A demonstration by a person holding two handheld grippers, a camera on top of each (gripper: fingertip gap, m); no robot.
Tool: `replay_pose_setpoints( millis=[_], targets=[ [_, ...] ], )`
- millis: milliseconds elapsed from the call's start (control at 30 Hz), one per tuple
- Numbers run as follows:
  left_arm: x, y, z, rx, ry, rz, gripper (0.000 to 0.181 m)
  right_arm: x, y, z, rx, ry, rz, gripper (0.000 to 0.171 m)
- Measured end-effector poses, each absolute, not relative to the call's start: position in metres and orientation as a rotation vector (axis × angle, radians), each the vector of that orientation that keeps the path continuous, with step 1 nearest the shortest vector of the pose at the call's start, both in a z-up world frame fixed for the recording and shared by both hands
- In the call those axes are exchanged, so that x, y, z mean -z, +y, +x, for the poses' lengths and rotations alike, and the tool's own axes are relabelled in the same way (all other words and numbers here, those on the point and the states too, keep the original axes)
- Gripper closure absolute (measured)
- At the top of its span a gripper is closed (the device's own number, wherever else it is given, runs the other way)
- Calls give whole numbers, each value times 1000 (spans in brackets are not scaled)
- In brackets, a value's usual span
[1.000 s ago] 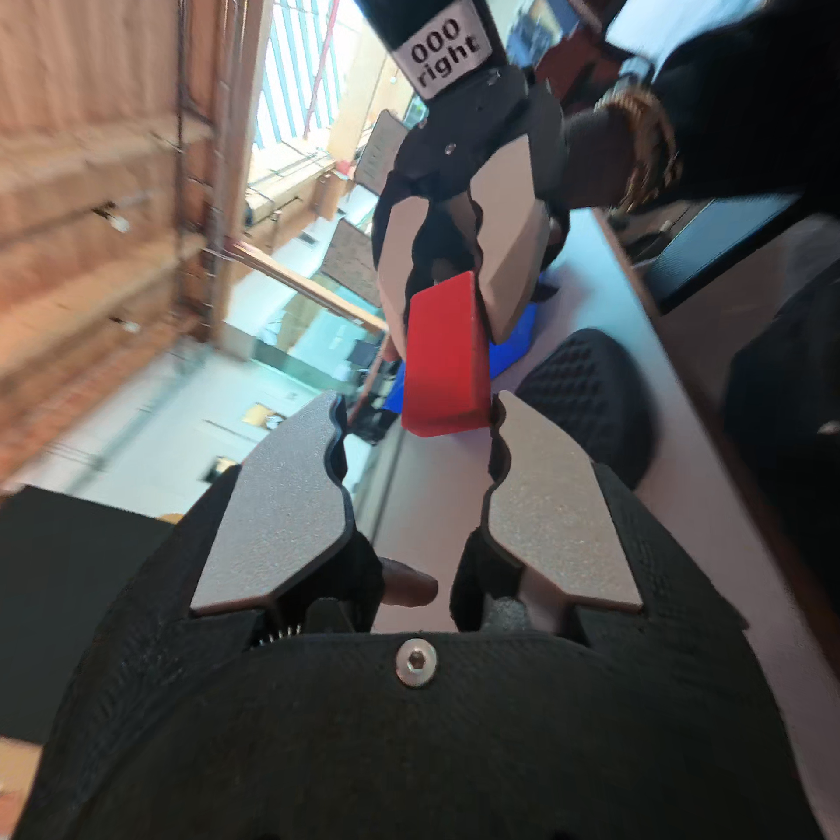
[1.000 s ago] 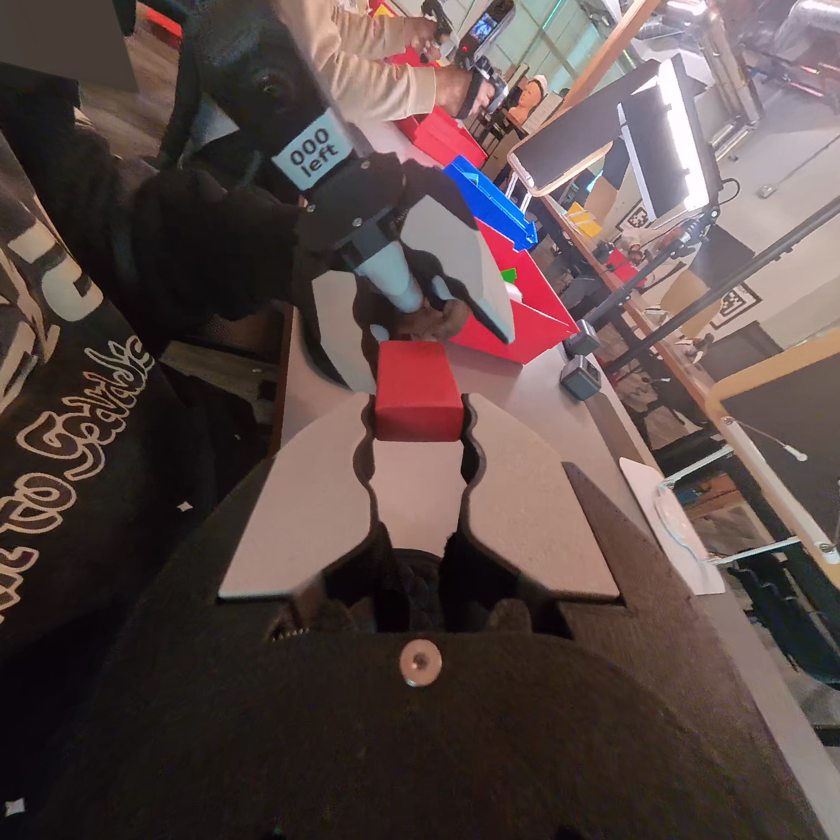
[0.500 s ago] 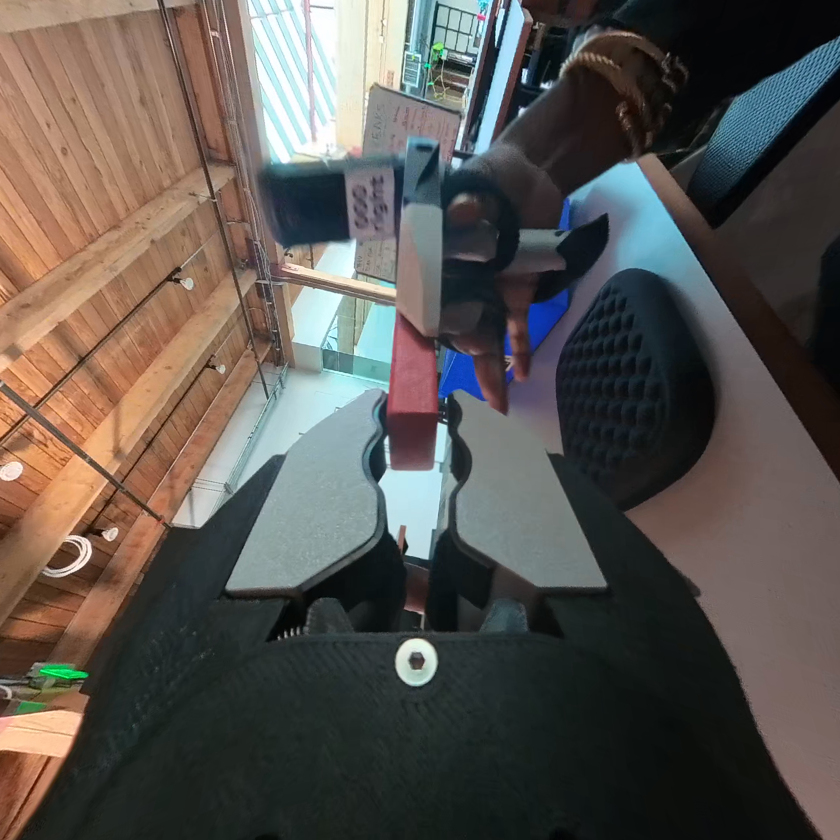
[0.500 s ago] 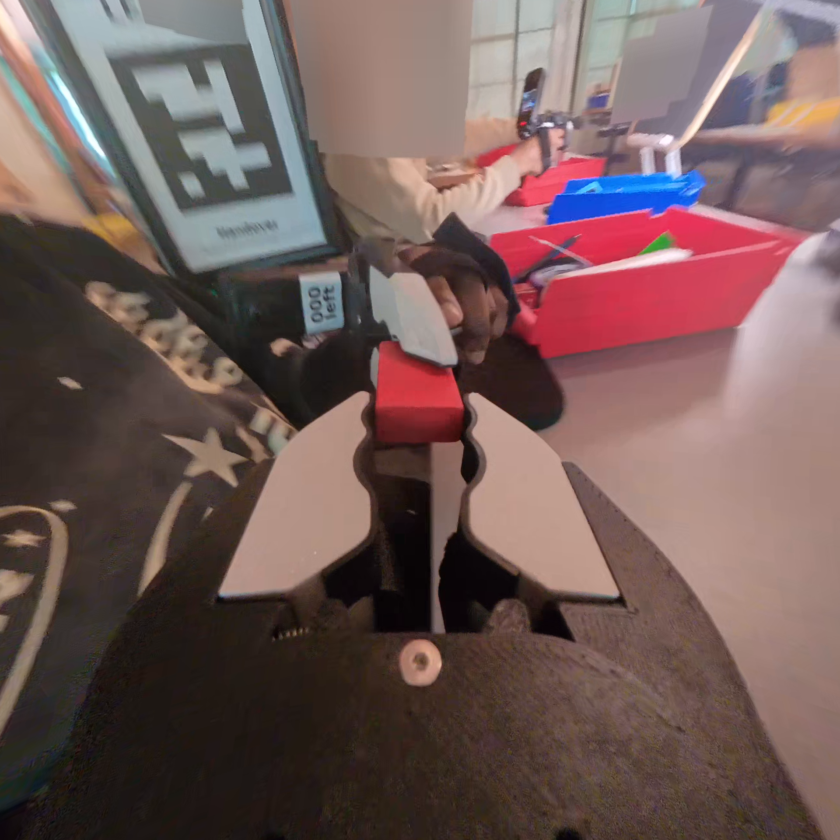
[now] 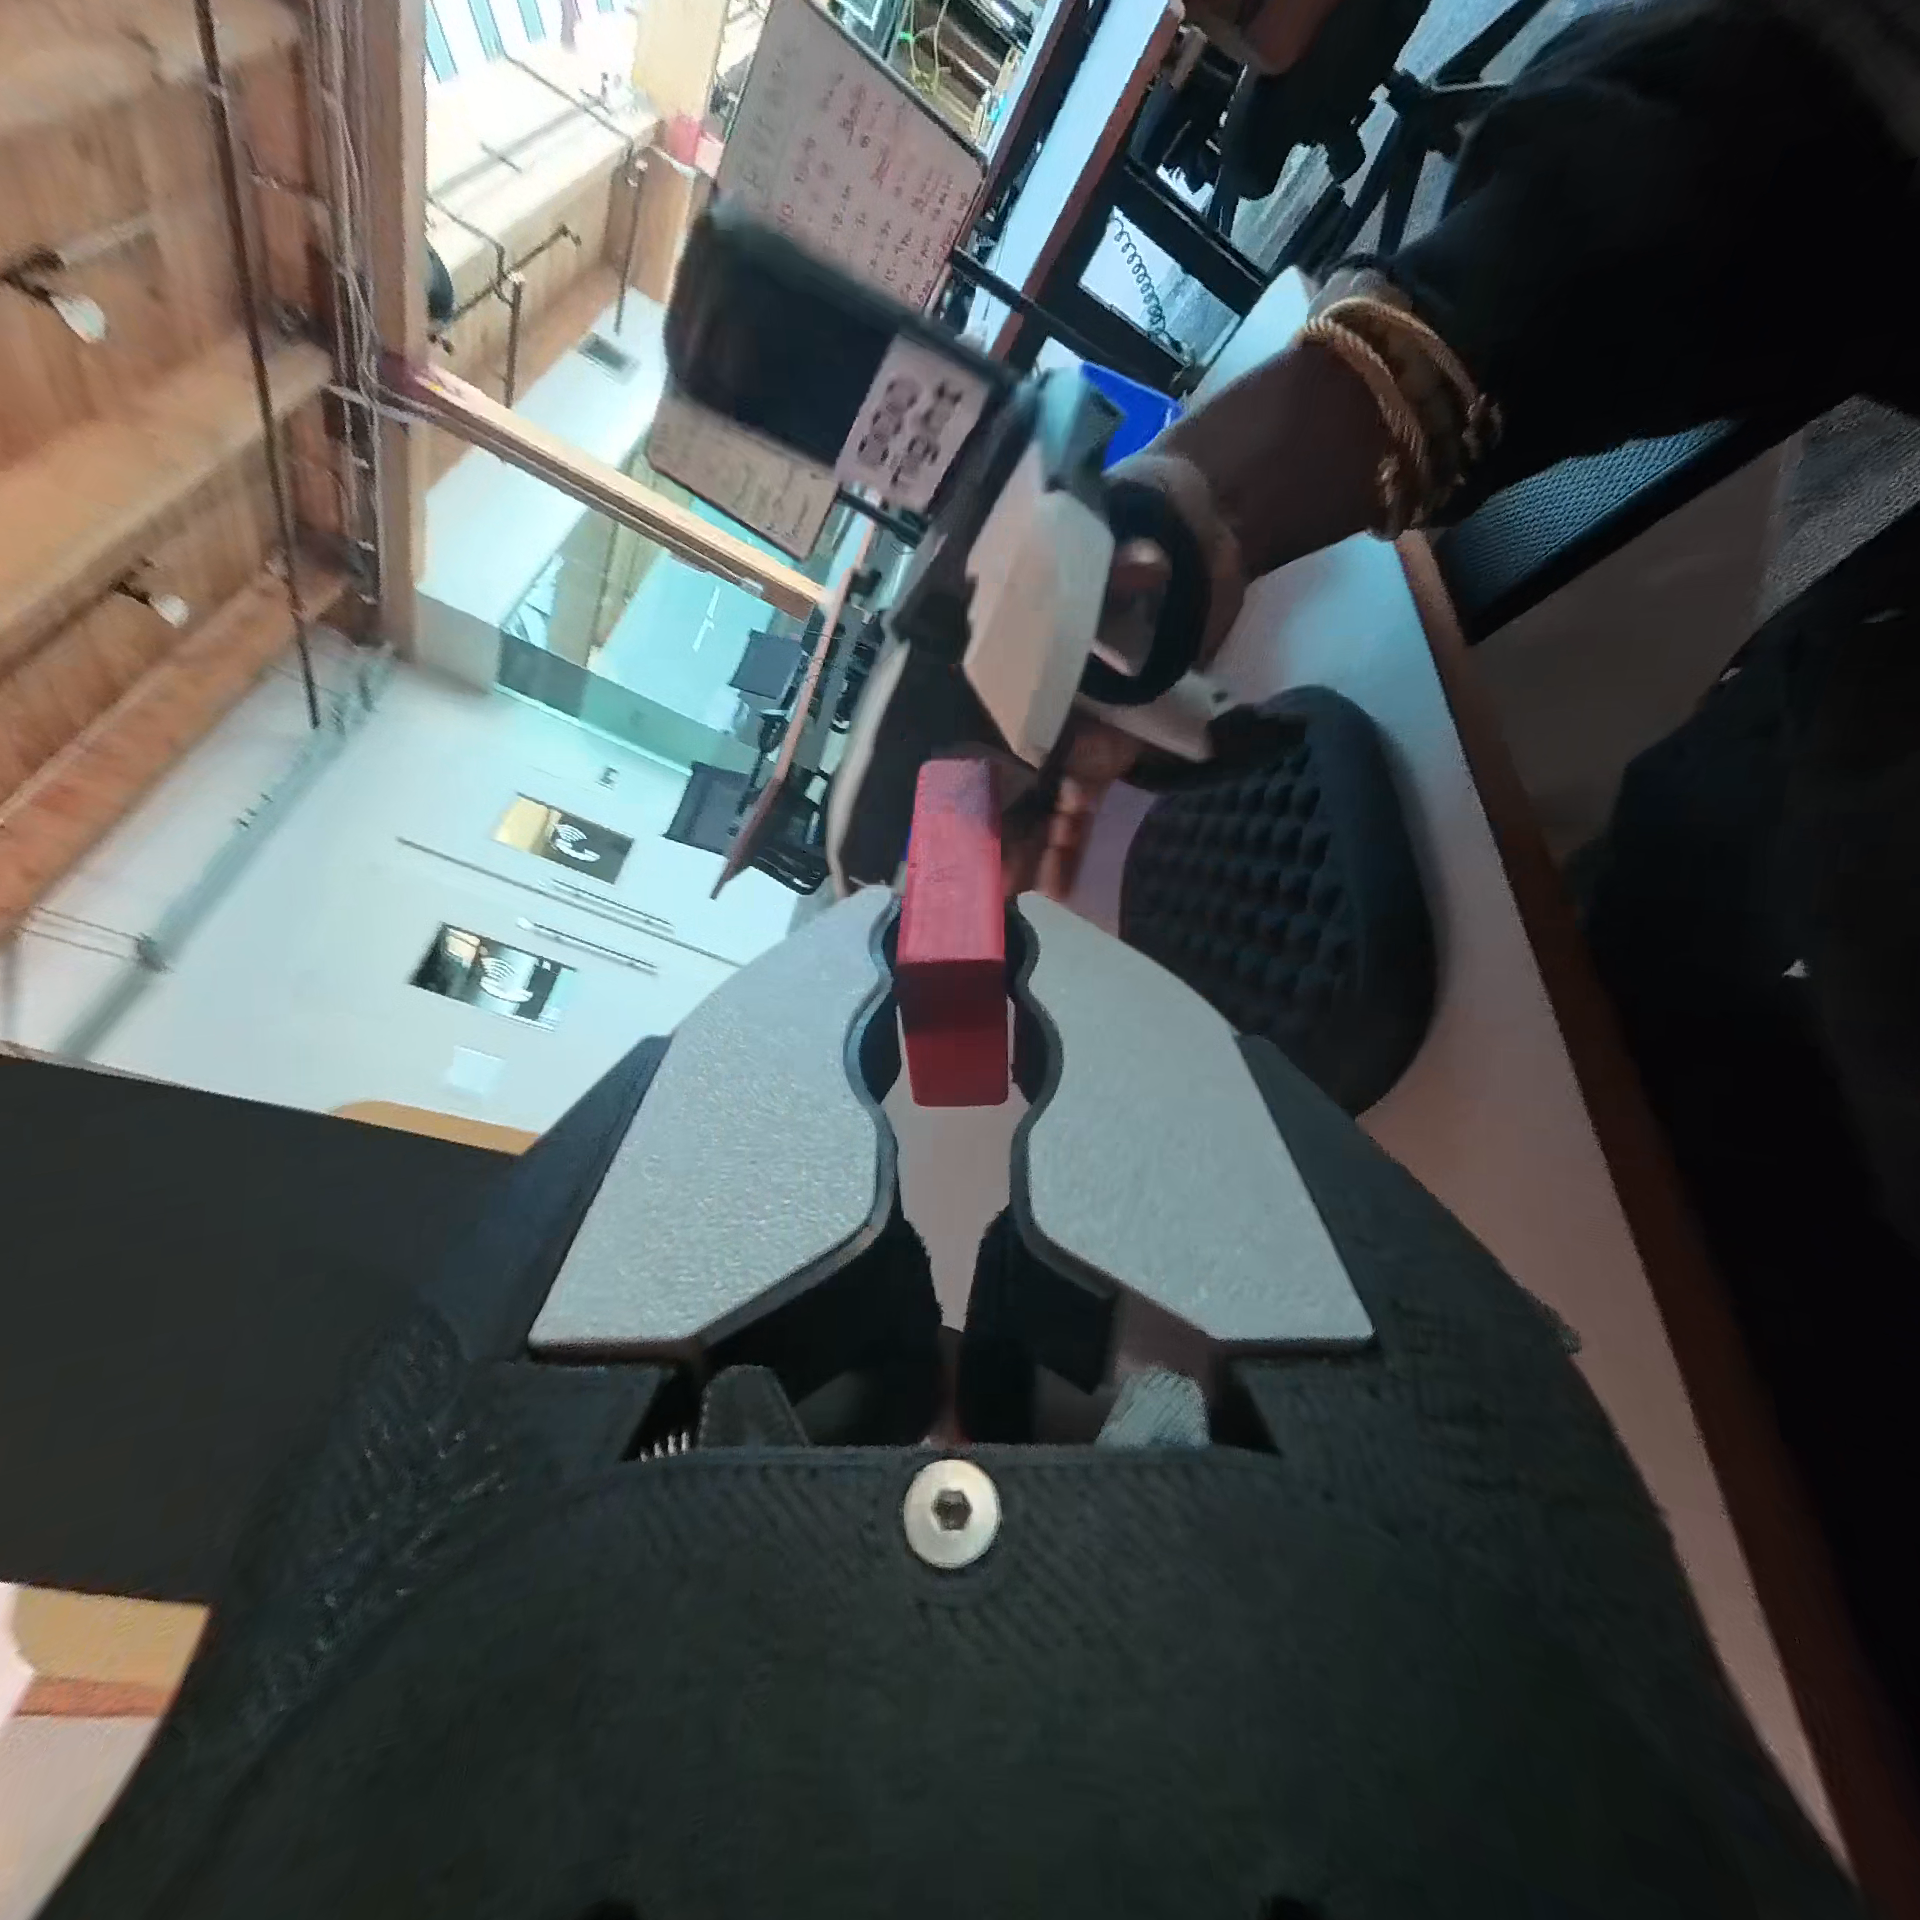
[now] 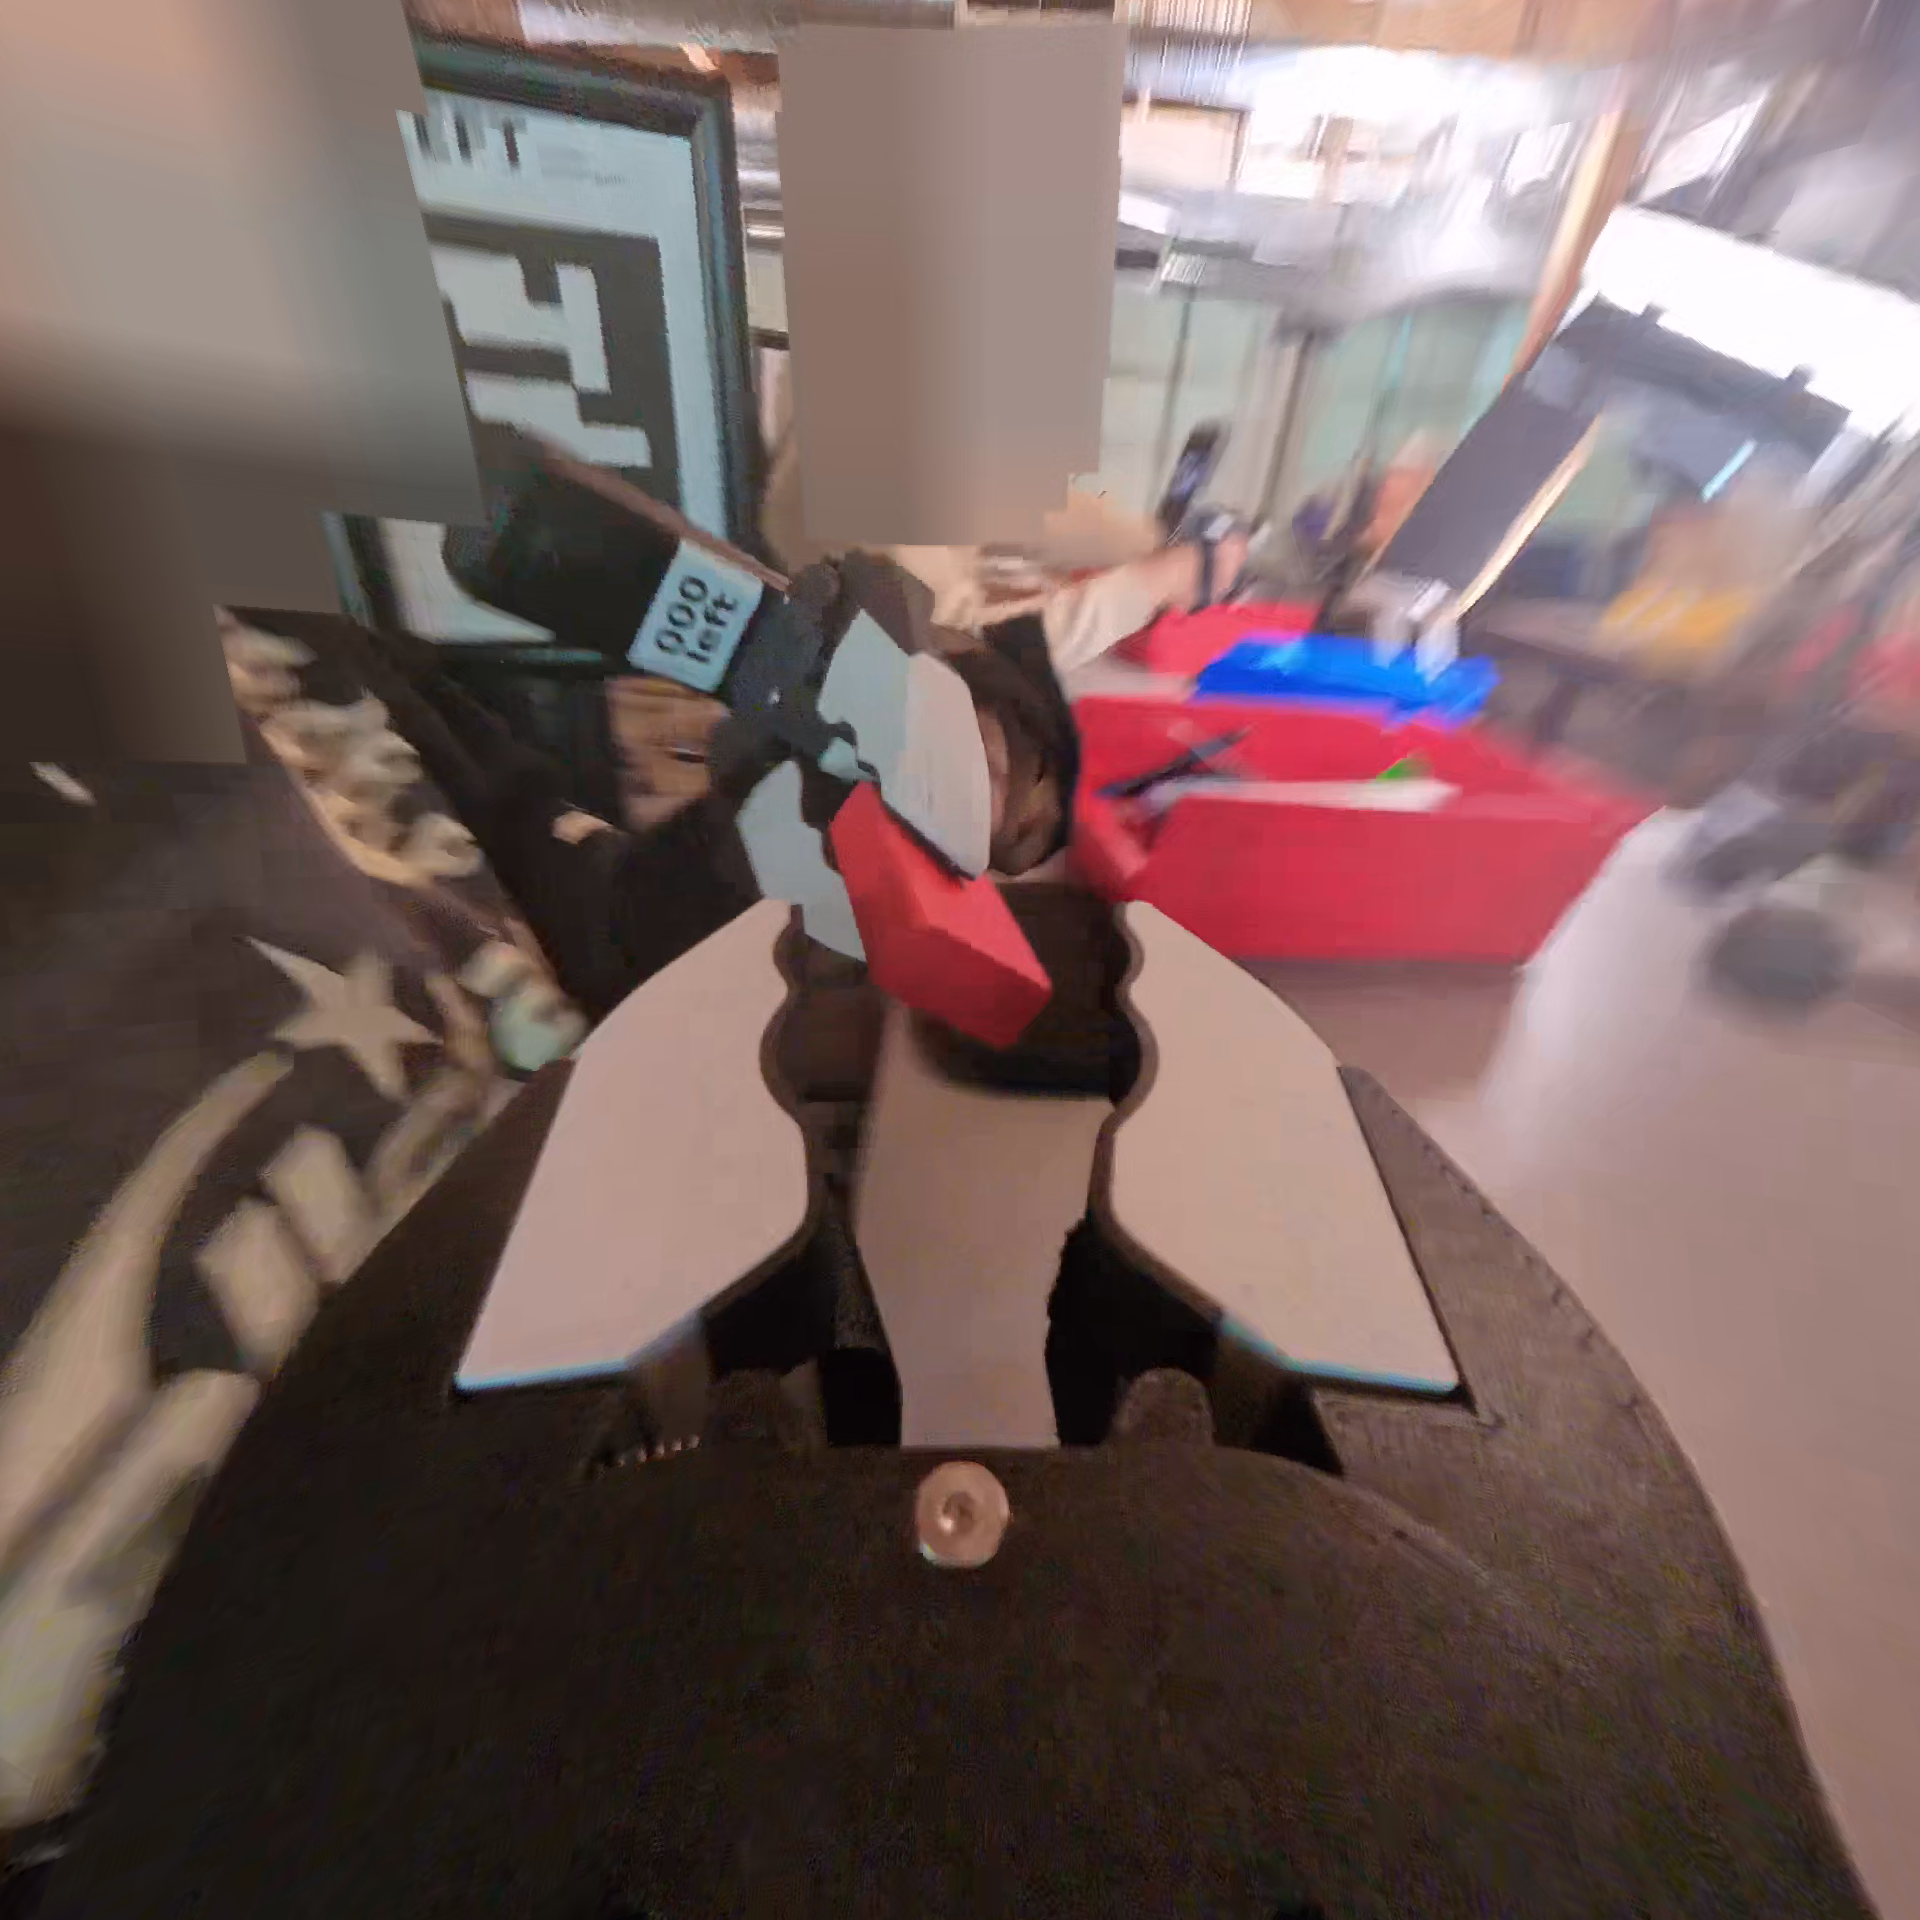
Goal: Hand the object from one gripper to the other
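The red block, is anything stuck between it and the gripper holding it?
No. The red block sits directly between the left gripper fingers, nothing wedged between. The right gripper is open, off it.

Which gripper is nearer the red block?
Left. The left gripper is shut on the block; the right gripper is open, just clear of it.

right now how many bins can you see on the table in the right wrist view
2, both blurred. A red bin sits on the table to the right of the red block. A blue bin lies just behind it. More may be hidden behind the left gripper.
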State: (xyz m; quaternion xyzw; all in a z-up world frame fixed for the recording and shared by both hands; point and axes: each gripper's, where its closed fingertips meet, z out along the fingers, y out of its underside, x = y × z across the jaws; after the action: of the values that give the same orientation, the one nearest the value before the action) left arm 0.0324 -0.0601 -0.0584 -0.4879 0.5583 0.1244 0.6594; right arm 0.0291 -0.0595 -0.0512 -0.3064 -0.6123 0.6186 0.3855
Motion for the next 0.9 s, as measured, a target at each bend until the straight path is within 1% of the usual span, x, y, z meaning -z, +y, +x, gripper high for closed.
replay_pose_setpoints(
  millis=[67, 133, 267, 300, 400, 433, 500, 700, 733, 900],
  targets=[
    [59, -61, 33, -227, 1254, -1134, 165, 44, -55, 34, -1344, -1508, -561, 117],
    [59, -63, 34, -186, 1253, -1147, 165, 50, -54, 36, -1200, -1549, -492, 118],
    [61, -65, 39, -151, 1262, -1153, 165, 56, -66, 36, -1123, -1571, -365, 122],
    [61, -66, 40, -143, 1266, -1151, 165, 58, -68, 35, -1112, -1575, -348, 126],
    [63, -67, 44, -122, 1272, -1148, 165, 65, -70, 30, -1058, -1603, -347, 145],
    [63, -67, 44, -121, 1276, -1147, 165, 65, -70, 30, -1054, -1609, -339, 146],
    [64, -69, 45, -95, 1288, -1150, 165, 66, -72, 32, -1070, -1627, -337, 152],
    [64, -69, 48, -118, 1289, -1116, 160, 68, -73, 37, -1186, -1689, -421, 154],
    [64, -68, 46, -152, 1292, -1108, 157, 68, -72, 37, -1224, -1694, -460, 154],
    [63, -65, 36, -366, 1333, -1014, 132, 68, -65, 37, -1496, -1751, -812, 154]
  ],
)
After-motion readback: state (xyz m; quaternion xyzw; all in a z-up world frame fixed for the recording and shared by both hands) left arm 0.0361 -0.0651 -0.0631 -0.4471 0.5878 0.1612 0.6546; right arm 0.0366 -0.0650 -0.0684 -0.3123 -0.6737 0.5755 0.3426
